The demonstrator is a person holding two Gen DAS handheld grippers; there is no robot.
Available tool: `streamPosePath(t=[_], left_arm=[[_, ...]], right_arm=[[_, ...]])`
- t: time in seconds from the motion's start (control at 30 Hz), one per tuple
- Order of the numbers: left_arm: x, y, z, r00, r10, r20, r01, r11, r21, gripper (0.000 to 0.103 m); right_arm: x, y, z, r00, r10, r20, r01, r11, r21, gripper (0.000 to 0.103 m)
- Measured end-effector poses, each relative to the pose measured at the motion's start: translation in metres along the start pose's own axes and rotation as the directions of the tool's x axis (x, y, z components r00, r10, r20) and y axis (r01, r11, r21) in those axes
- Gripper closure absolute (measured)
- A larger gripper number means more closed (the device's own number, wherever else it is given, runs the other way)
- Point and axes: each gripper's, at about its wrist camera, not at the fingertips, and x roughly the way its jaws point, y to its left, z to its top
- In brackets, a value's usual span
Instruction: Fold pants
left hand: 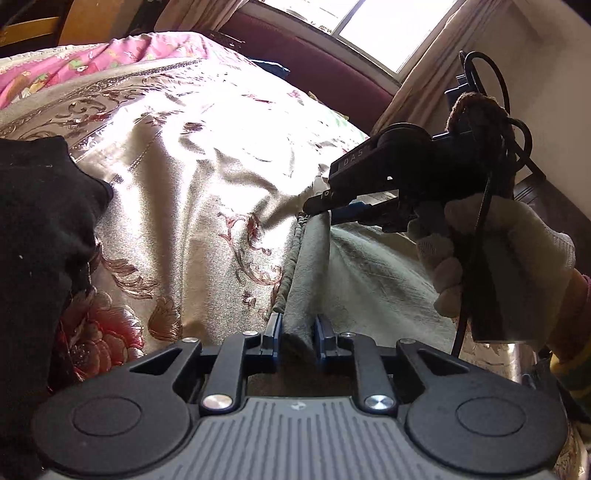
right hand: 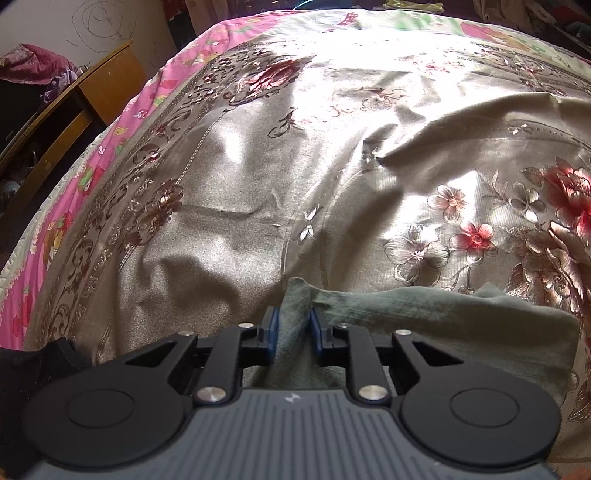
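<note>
The pants are grey-green cloth, held up over a bed. My left gripper is shut on a bunched edge of them. In the left wrist view the right gripper is to the upper right, in a white-gloved hand, shut on the same edge, which stretches taut between the two. In the right wrist view my right gripper is shut on a fold of the pants, which trail off to the right above the bedspread.
A shiny beige floral bedspread covers the bed, with a pink quilt along its left edge. A black garment lies at the left. A wooden desk, a dark red headboard and a window surround the bed.
</note>
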Motion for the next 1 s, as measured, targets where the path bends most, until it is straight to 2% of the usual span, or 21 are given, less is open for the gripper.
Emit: streamPosePath(t=[0.1, 0.2, 0.27, 0.33, 0.4, 0.53, 0.63, 0.77, 0.87, 0.93, 1.0], left_arm=[[-0.008, -0.001, 0.001, 0.999, 0.051, 0.015, -0.051, 0.998, 0.022, 0.065], [-0.021, -0.003, 0.004, 0.99, 0.132, 0.058, -0.136, 0.988, 0.072, 0.065], [-0.031, -0.006, 0.009, 0.979, 0.176, 0.104, -0.187, 0.977, 0.104, 0.065], [-0.034, -0.014, 0.016, 0.972, 0.187, 0.138, -0.208, 0.967, 0.149, 0.064], [-0.03, -0.025, 0.02, 0.972, 0.174, 0.156, -0.204, 0.958, 0.2, 0.063], [-0.004, -0.05, 0.022, 0.983, 0.112, 0.144, -0.152, 0.94, 0.305, 0.062], [0.023, -0.055, 0.019, 0.986, 0.129, 0.108, -0.16, 0.917, 0.365, 0.062], [0.046, -0.049, 0.011, 0.981, 0.183, 0.058, -0.19, 0.896, 0.402, 0.057], [0.043, -0.049, 0.016, 0.982, 0.182, 0.046, -0.185, 0.898, 0.399, 0.053], [0.035, -0.053, 0.022, 0.984, 0.172, 0.053, -0.178, 0.901, 0.396, 0.053], [0.027, -0.06, 0.029, 0.983, 0.165, 0.084, -0.185, 0.892, 0.413, 0.053]], right_arm=[[-0.016, -0.001, 0.004, 0.999, 0.013, 0.053, -0.013, 1.0, -0.003, 0.079], [-0.04, -0.007, 0.002, 0.993, 0.024, 0.113, -0.023, 1.0, -0.017, 0.078], [-0.058, -0.011, -0.005, 0.987, -0.004, 0.163, 0.013, 0.999, -0.051, 0.077], [-0.071, -0.014, -0.014, 0.976, -0.037, 0.214, 0.063, 0.991, -0.115, 0.077], [-0.076, -0.015, -0.022, 0.97, -0.041, 0.238, 0.083, 0.983, -0.167, 0.074], [-0.049, -0.016, -0.026, 0.984, -0.011, 0.18, 0.051, 0.975, -0.217, 0.073], [-0.016, -0.021, -0.028, 0.985, -0.033, 0.172, 0.071, 0.973, -0.219, 0.073], [0.008, -0.046, -0.03, 0.987, -0.002, 0.163, 0.023, 0.991, -0.131, 0.072], [-0.01, -0.062, -0.029, 0.985, 0.021, 0.173, -0.012, 0.998, -0.054, 0.071], [-0.036, -0.067, -0.036, 0.977, 0.027, 0.212, -0.012, 0.998, -0.068, 0.071], [-0.063, -0.073, -0.05, 0.971, 0.03, 0.239, -0.01, 0.996, -0.084, 0.071]])
